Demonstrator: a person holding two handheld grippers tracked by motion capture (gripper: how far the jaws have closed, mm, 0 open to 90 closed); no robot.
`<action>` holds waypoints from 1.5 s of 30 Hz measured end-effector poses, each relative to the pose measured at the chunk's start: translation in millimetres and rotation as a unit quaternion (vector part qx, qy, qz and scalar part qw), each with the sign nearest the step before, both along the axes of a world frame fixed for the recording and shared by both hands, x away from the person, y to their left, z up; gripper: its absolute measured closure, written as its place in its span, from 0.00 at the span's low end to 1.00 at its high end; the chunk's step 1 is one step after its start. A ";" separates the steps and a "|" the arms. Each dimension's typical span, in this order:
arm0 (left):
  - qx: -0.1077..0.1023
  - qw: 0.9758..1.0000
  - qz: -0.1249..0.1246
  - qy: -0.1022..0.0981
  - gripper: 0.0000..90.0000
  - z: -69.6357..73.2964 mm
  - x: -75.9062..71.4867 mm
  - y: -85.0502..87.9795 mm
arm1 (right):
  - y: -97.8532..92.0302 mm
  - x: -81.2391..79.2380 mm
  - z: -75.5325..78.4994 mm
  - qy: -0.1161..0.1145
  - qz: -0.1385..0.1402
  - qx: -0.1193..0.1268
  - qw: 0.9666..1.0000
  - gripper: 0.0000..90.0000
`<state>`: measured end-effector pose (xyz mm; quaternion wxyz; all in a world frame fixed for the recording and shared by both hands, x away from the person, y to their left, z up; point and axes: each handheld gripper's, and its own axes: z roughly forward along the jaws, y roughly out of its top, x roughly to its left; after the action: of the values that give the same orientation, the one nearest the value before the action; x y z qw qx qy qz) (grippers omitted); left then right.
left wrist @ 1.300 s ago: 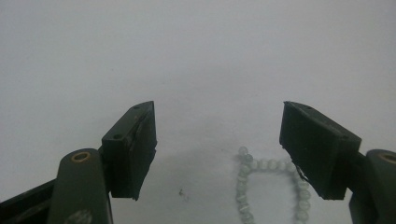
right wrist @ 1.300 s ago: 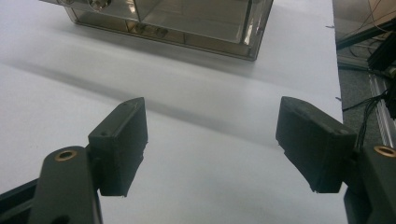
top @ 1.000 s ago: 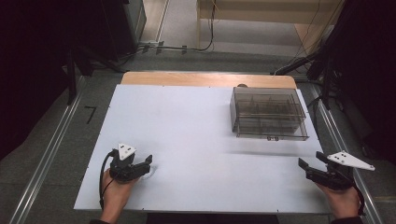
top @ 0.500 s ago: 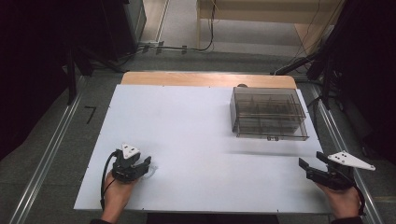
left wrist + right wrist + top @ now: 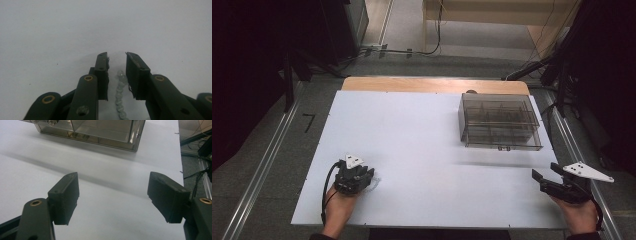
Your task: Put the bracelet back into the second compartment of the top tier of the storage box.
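A short string of clear glass beads [image 5: 120, 95] lies on the white table top [image 5: 412, 130] near its front left corner. My left gripper [image 5: 117, 56] [image 5: 368, 178] rests low over it, held by a hand. Its jaws have just been closing and now stand narrow on either side of the beads, with a thin gap left at each pad. My right gripper [image 5: 113, 177] [image 5: 544, 171] hovers at the front right edge of the table. It is wide open with nothing between its jaws and faces the clear box.
A clear plastic compartment box [image 5: 499, 120] [image 5: 100, 132] with drawers stands at the back right of the table. A wooden strip [image 5: 432, 85] runs along the far edge. Dark floor, rails and cables surround the table.
The left gripper's jaws have drawn closer together. Both hands have stayed where they were, and the right gripper looks the same.
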<state>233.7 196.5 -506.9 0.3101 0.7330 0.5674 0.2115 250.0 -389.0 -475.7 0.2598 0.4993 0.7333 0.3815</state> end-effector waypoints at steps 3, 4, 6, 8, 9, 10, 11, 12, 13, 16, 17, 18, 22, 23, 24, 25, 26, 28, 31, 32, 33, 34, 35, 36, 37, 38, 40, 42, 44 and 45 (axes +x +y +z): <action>-0.002 1.000 0.002 0.002 0.85 -0.2 -0.2 0.6 | -0.1 0.0 0.1 0.000 0.001 0.000 1.000 0.26; -0.002 1.000 0.003 0.001 0.86 -0.3 -0.4 0.4 | -0.2 -0.1 0.1 0.000 0.001 0.000 1.000 0.26; -0.001 1.000 0.004 0.001 0.90 -0.4 -1.0 -0.3 | -0.3 -0.2 0.1 0.000 0.001 0.001 1.000 0.26; -0.002 1.000 0.001 0.003 0.92 -0.4 -1.6 -0.1 | -0.4 -0.2 0.1 0.000 0.000 0.001 1.000 0.26; -0.004 1.000 0.001 0.004 0.92 -0.5 -1.7 -0.1 | -0.4 -0.2 0.1 0.000 0.000 0.001 1.000 0.26; -0.005 1.000 0.001 0.005 0.93 -0.5 -1.8 0.0 | -0.5 -0.2 0.2 0.000 0.001 0.002 1.000 0.26; -0.006 1.000 0.001 0.006 0.94 -0.5 -1.9 0.0 | -0.5 -0.2 0.1 0.000 0.001 0.001 1.000 0.26; -0.005 1.000 0.000 0.006 0.95 -0.5 -1.9 0.0 | -0.5 -0.2 0.1 0.001 0.001 0.001 1.000 0.26; -0.004 1.000 0.000 0.006 0.95 -0.4 -1.9 -0.4 | -0.5 -0.2 0.1 0.001 0.001 0.002 1.000 0.26; -0.005 1.000 0.000 0.006 0.96 -0.3 -1.8 -0.3 | -0.5 -0.2 0.1 0.001 0.001 0.002 1.000 0.26; -0.004 1.000 0.000 0.006 0.96 -0.2 -1.9 -0.3 | -0.5 -0.2 0.1 0.001 0.001 0.002 1.000 0.26; -0.004 1.000 -0.001 0.005 0.96 -0.1 -1.9 -0.4 | -0.5 -0.2 0.1 0.001 0.001 0.002 1.000 0.26; -0.004 1.000 0.002 -0.002 0.96 1.1 -2.5 -0.6 | -0.5 -0.2 0.2 0.001 0.001 0.002 1.000 0.26; -0.003 1.000 0.002 -0.006 0.96 2.2 -2.7 0.1 | -0.5 -0.2 0.2 0.001 0.001 0.002 1.000 0.26; -0.006 1.000 0.004 -0.009 0.96 2.9 -3.0 0.2 | -0.5 -0.2 0.2 0.001 0.001 0.002 1.000 0.26; -0.007 1.000 0.003 -0.012 0.96 3.6 -3.3 0.6 | -0.5 -0.2 0.2 0.001 0.001 0.002 1.000 0.26; -0.009 1.000 0.005 -0.017 0.96 4.6 -3.8 0.6 | -0.5 -0.2 0.1 0.001 0.001 0.002 1.000 0.26; -0.012 1.000 0.002 -0.022 0.96 6.9 -4.8 0.4 | -0.3 -0.1 0.1 0.001 0.001 0.002 1.000 0.26; -0.018 0.999 0.000 -0.034 0.96 10.7 -6.4 -1.2 | 0.1 -0.1 0.1 0.002 0.001 0.001 1.000 0.26; -0.020 0.999 -0.003 -0.036 0.96 11.6 -6.5 -1.9 | 0.2 0.0 0.1 0.002 0.001 0.001 1.000 0.26; -0.021 0.999 -0.004 -0.037 0.96 12.3 -6.8 -2.9 | 0.3 0.0 0.1 0.002 0.001 0.000 1.000 0.26; -0.022 0.999 -0.006 -0.039 0.96 12.9 -7.1 -3.7 | 0.7 0.0 0.2 0.001 0.001 0.001 1.000 0.26; -0.023 0.999 -0.007 -0.041 0.96 13.8 -7.5 -4.5 | 0.7 0.0 0.2 0.001 0.001 0.001 1.000 0.26; -0.023 0.999 -0.008 -0.044 0.96 14.9 -8.0 -5.1 | 0.7 -0.1 0.3 0.000 0.002 0.000 1.000 0.26; -0.023 0.999 -0.010 -0.047 0.96 15.9 -8.4 -5.4 | 0.7 -0.1 0.3 0.000 0.002 0.000 1.000 0.26; -0.026 0.998 -0.009 -0.050 0.96 16.9 -8.8 -6.2 | 0.7 -0.1 0.3 0.000 0.002 0.000 1.000 0.26; -0.029 0.998 -0.010 -0.057 0.96 19.7 -9.8 -6.5 | 0.6 -0.5 0.6 -0.001 0.000 0.000 1.000 0.26; -0.036 0.997 -0.010 -0.062 0.96 22.0 -10.4 -7.3 | 0.5 -0.6 0.6 -0.003 0.000 0.000 1.000 0.26; -0.038 0.997 -0.011 -0.068 0.96 24.2 -11.0 -8.8 | 0.9 -0.6 0.7 -0.003 0.001 0.000 1.000 0.26; -0.039 0.997 -0.012 -0.071 0.96 25.4 -11.0 -9.6 | 1.2 -0.5 0.7 -0.004 0.002 0.000 1.000 0.26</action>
<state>222.8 186.8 -481.5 0.3808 0.7101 0.5428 0.2367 249.5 -387.8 -474.9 0.2618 0.4962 0.7332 0.3843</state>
